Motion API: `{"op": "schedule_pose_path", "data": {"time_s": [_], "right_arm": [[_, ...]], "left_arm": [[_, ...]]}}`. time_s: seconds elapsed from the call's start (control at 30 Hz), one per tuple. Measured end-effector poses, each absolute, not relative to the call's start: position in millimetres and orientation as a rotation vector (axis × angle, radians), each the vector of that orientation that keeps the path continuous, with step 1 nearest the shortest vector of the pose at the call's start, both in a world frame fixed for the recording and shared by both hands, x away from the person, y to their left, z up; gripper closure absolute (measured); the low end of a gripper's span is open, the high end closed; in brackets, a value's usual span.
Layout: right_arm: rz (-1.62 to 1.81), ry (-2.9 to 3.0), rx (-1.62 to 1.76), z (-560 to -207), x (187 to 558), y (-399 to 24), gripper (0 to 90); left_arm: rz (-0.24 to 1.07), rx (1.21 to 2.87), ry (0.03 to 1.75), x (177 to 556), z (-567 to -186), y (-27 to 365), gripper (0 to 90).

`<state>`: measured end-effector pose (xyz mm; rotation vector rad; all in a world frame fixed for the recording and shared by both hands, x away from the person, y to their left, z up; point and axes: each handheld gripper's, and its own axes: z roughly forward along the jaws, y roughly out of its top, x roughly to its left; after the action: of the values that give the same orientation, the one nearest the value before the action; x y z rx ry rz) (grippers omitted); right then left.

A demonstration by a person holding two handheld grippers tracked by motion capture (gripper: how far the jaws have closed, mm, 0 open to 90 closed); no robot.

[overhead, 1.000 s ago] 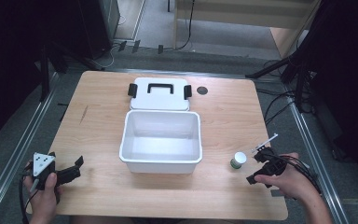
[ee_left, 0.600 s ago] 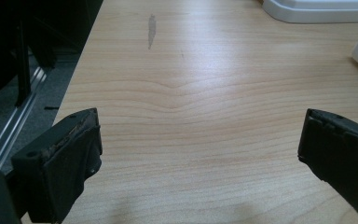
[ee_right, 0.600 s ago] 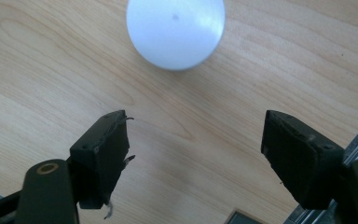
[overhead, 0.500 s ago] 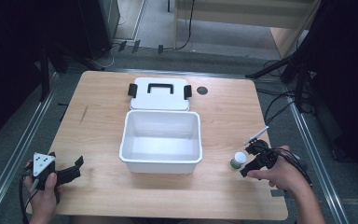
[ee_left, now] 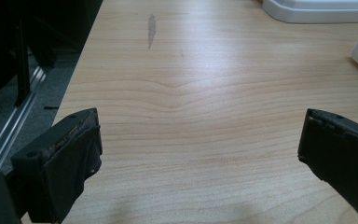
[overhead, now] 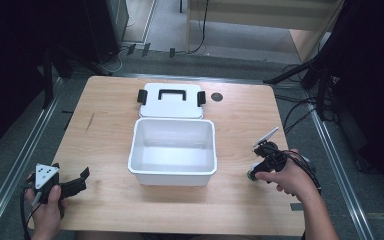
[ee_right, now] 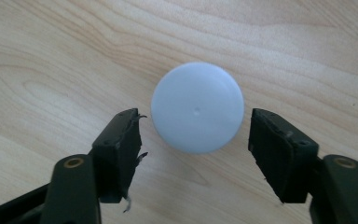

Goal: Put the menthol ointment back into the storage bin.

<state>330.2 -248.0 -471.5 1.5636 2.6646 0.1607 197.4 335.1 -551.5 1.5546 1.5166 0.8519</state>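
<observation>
while the wooden table [overhead: 110,125] bears an open white bin [overhead: 172,172] and its lid [overhead: 171,109], the left gripper [overhead: 77,182] rests near the left edge, jaws wide apart. right of the bin, the right gripper [ee_right: 196,140] points down over a small white-capped jar [ee_right: 196,107], its jaws just closing on either side, not yet touching.

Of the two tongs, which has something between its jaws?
The right tongs, by the table's right edge: their jaws have just been closing around a small white-capped jar, with gaps left. The left tongs stand wide over bare wood.
</observation>
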Motion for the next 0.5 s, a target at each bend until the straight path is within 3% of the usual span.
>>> {"op": "schedule_pose_path", "data": {"time_s": [0.5], "right_arm": [[0.129, 2.635, 1.589, -475.5, 337.1, -239.9, 51.5]], "left_arm": [[0.851, 1.561, 1.515, 197.5, -551.4, 335.0, 0.1]]}}
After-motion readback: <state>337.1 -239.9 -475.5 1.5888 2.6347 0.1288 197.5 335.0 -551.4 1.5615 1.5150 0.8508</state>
